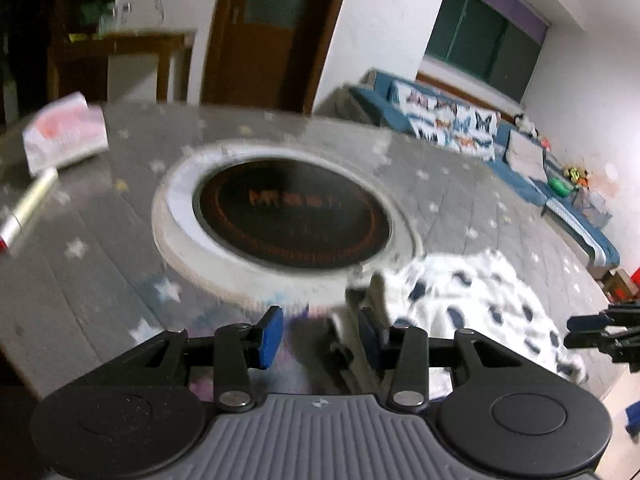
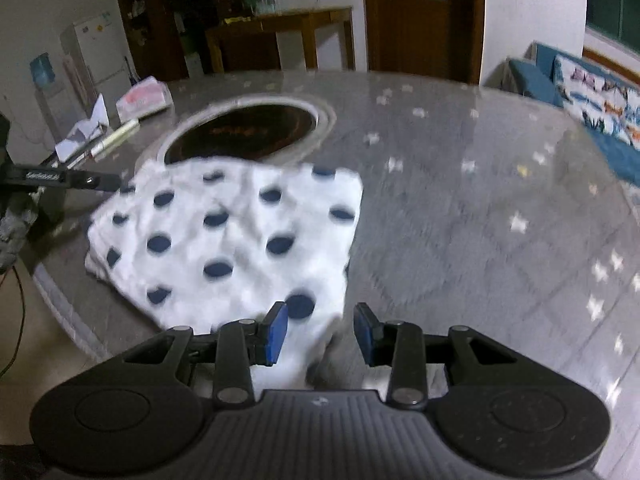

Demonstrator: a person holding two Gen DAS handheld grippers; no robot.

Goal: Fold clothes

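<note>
left gripper (image 1: 320, 334) jaws apart, empty | right gripper (image 2: 320, 330) jaws apart over polka-dot garment (image 2: 224, 236) | risk — garment corner overhangs table (image 2: 460, 220) edge, could slide off

Star-patterned grey table (image 2: 460, 208) carries spotted garment (image 2: 224, 232), tissue pack (image 2: 142, 100), possibly pens (image 2: 116, 138).

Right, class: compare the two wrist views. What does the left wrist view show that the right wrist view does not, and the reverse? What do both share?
Left wrist only: a window and the sofa's far end with toys.

Right wrist only: a white fridge, crumpled paper, and the whole spotted garment.

Both: the spotted garment, round burner, tissue pack, starred table, and open grippers, left and right.
</note>
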